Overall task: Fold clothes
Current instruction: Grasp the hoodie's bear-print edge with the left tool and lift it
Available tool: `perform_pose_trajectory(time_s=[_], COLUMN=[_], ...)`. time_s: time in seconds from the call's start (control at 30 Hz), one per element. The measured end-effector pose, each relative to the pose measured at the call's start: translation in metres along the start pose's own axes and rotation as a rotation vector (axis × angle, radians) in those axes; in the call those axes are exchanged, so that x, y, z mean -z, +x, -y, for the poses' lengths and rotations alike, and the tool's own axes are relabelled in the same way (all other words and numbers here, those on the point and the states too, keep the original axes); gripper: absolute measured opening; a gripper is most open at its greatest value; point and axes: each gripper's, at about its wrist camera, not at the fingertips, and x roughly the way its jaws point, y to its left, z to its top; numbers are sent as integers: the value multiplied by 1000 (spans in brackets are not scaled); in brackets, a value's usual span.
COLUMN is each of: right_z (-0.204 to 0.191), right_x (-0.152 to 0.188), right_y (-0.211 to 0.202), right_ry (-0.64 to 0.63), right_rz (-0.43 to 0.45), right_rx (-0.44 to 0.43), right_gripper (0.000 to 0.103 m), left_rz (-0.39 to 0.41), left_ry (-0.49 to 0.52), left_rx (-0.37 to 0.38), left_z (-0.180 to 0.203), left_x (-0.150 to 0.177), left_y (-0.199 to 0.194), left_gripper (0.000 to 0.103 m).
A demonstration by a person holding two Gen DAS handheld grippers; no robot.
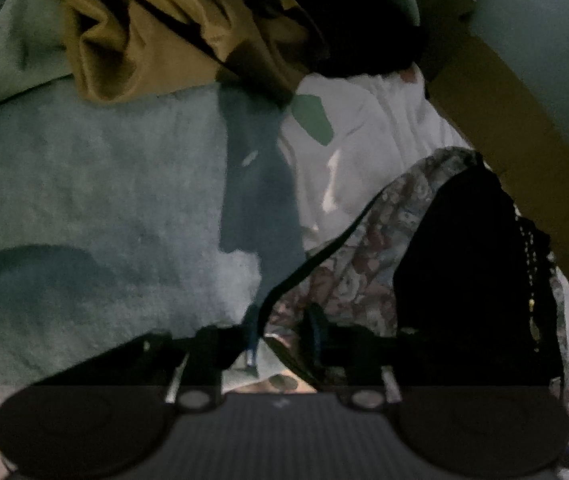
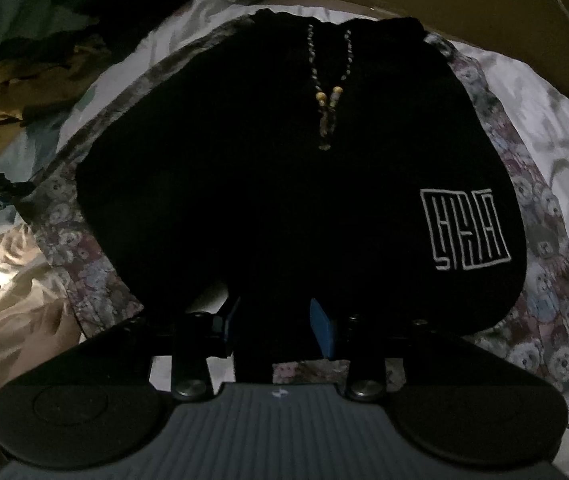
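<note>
My left gripper (image 1: 280, 336) points down at the edge of the bear-print cloth (image 1: 368, 248), where its dark binding runs beside the pale blue towel (image 1: 96, 208); the fingers stand close together with that edge lying between them, but in this dim view I cannot tell whether the pads press on it. My right gripper (image 2: 274, 326) hangs over the near hem of the black shorts (image 2: 268, 184), its blue pads (image 2: 324, 330) standing apart on either side of the hem without clearly pinching it. The shorts lie spread flat on the bear-print cloth, waistband on the far side, the beaded drawstring (image 2: 326, 92) resting down the middle and a white line logo (image 2: 464, 230) on the right leg. A crumpled mustard garment (image 1: 172, 28) lies beyond the towel, and a white sheet (image 1: 368, 132) shows under the printed cloth
</note>
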Motion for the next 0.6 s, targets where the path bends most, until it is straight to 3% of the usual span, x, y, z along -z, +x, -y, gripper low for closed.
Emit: perform_pose_trajectory(time_s=[0.37, 0.6], right_z=[-45, -121], right_x=[-37, -60], right_y=[2, 24], right_ry=[-85, -249], right_rz=[38, 59], right_rx=[-83, -194], right_gripper=[45, 44], left_rz=[6, 1], left_ry=[-69, -169], left_rx=[42, 122], left_z=[-9, -17], left_x=[-7, -10], left_y=[-13, -22], left_gripper=[16, 13])
